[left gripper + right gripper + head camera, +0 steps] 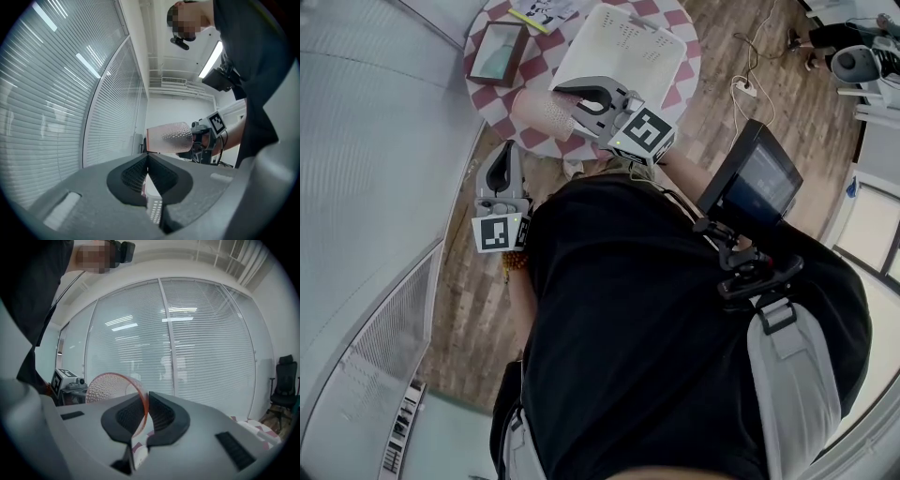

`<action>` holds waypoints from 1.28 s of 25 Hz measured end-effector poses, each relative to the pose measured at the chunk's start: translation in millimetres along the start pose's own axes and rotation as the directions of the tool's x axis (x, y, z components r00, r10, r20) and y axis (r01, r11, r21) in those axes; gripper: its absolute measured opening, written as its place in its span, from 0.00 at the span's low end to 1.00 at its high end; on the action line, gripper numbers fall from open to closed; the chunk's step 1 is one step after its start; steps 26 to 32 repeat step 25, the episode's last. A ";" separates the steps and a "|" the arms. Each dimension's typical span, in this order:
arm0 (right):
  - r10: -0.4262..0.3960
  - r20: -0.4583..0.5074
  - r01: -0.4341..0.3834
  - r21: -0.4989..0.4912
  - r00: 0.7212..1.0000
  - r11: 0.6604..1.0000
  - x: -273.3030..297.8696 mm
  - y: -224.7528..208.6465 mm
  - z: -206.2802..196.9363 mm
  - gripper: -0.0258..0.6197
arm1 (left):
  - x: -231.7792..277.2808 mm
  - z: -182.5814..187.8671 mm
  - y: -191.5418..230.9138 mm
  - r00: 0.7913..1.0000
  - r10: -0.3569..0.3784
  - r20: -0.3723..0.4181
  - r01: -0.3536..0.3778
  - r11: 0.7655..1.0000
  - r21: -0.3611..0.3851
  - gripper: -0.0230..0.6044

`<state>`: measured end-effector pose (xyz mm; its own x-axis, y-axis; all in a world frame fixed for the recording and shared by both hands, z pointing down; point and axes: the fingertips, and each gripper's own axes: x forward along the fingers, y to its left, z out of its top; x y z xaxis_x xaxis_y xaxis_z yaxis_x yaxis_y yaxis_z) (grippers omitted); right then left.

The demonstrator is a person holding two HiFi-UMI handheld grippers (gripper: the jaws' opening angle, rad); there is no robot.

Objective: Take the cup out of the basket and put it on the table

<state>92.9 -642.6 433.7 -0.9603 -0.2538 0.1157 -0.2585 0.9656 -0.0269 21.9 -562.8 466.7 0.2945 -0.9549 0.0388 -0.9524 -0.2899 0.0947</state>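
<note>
A translucent pink dimpled cup (546, 112) lies sideways in the air over the near edge of the round checkered table (492, 98). My right gripper (577, 101) is shut on the cup's rim; in the right gripper view the thin wall of the cup (112, 386) runs between the pads of that gripper (143, 409). The white perforated basket (628, 42) stands on the table behind it. My left gripper (502, 152) hangs lower left, off the table, shut on nothing. In the left gripper view, the cup (169, 138) shows past the closed jaws of the left gripper (147, 157).
A framed dark panel (497, 52) and papers with a yellow pen (539, 11) lie on the table's far left. A power strip with cable (745, 87) lies on the wooden floor. A window wall with blinds (366, 141) runs along the left.
</note>
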 end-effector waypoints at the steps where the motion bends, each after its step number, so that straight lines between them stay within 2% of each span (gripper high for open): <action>1: 0.004 -0.007 -0.003 0.003 1.000 1.000 0.9 1.1 -4.0 0.08 | 0.7 -0.6 0.2 1.000 -0.001 -0.001 0.001 1.000 0.000 0.05; 6: 0.010 -0.029 -0.009 0.014 1.000 1.000 3.0 3.5 -16.6 0.08 | 3.8 -3.2 -1.3 1.000 -0.008 -0.009 0.008 1.000 -0.003 0.05; 32: 0.009 -0.044 -0.008 0.022 0.999 1.000 2.3 3.6 -24.2 0.08 | 9.0 -8.6 -3.9 0.999 -0.028 -0.026 0.028 1.000 -0.005 0.05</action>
